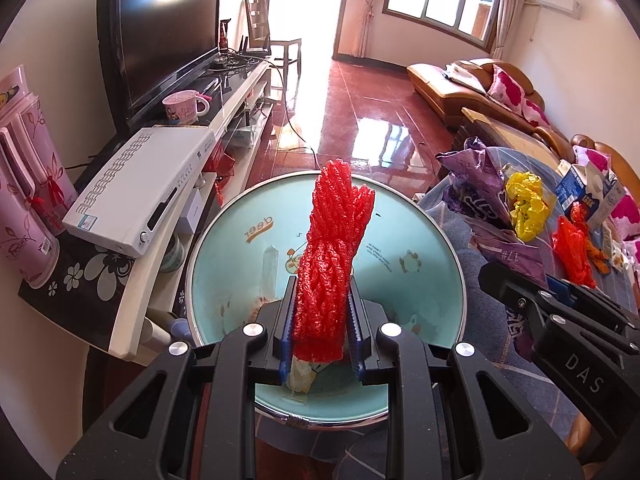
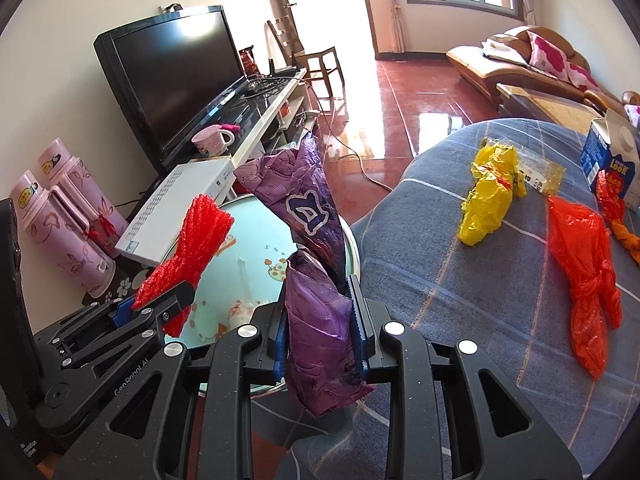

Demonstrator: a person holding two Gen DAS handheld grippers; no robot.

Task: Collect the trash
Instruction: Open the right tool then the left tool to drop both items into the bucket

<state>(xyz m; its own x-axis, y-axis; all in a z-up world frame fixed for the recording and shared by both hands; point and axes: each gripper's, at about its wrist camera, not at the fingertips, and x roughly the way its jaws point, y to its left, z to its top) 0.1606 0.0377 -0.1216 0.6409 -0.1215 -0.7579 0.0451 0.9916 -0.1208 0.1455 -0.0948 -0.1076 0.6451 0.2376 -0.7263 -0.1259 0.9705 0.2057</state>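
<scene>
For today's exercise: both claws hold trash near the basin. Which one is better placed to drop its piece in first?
Left. The left claw holds the red foam net directly over the basin; the right claw's purple wrapper hangs at its rim.

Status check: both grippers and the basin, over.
Left hand-held gripper shut on red foam net, over basin. Right hand-held gripper shut on purple bag at basin edge. Nothing blocking.

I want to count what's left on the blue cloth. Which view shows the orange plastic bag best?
The right wrist view: the orange plastic bag lies whole and unobstructed on the blue cloth. The left wrist view shows it small, at the edge, partly behind the right tongs.
</scene>
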